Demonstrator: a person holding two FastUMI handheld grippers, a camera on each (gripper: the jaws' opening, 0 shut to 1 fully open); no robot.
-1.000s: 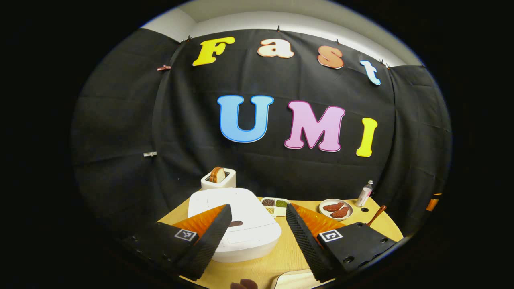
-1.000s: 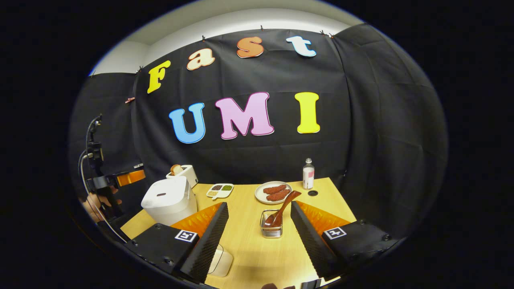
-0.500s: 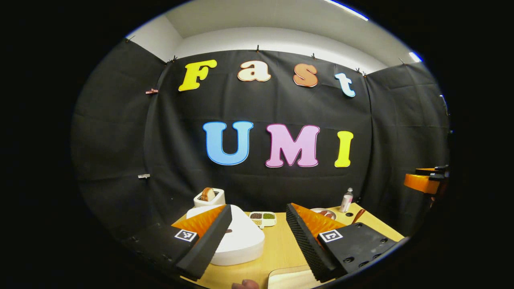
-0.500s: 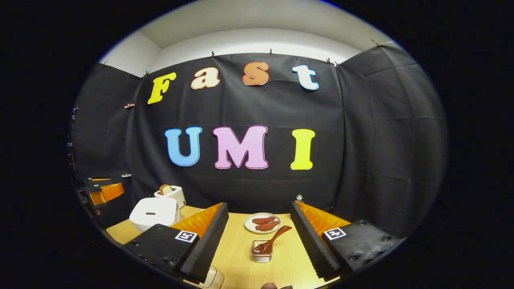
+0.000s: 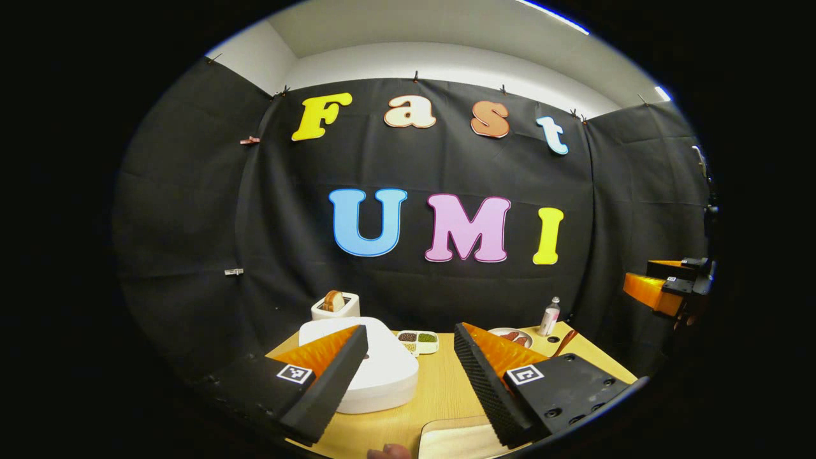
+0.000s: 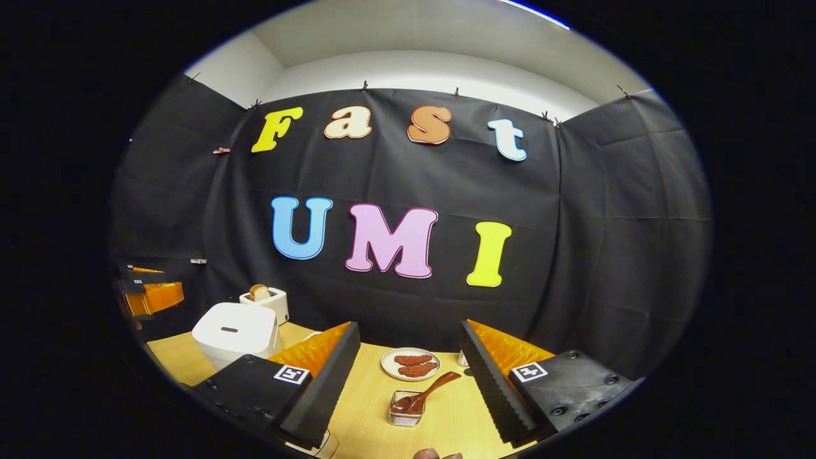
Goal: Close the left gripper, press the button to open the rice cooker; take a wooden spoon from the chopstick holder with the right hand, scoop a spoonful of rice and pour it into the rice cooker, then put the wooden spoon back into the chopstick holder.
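wooden spoon (image 6: 426, 396) — ahead between right tool (image 6: 411, 382) fingers.

**Open lanes and blockers on the table**

In the left gripper view, the left gripper (image 5: 408, 363) hangs with its jaws wide apart, nothing between them but bare table (image 5: 440, 395). The closed rice cooker (image 5: 376, 376) sits just ahead and left, with the toaster (image 5: 335, 305) behind it and the divided dish (image 5: 419, 341) beside it. In the right gripper view, the right gripper (image 6: 409, 376), jaws also apart, faces open tabletop up to the chopstick holder (image 6: 405, 413), where the wooden spoon (image 6: 426, 392) leans right. The plate (image 6: 410, 363) lies beyond it.
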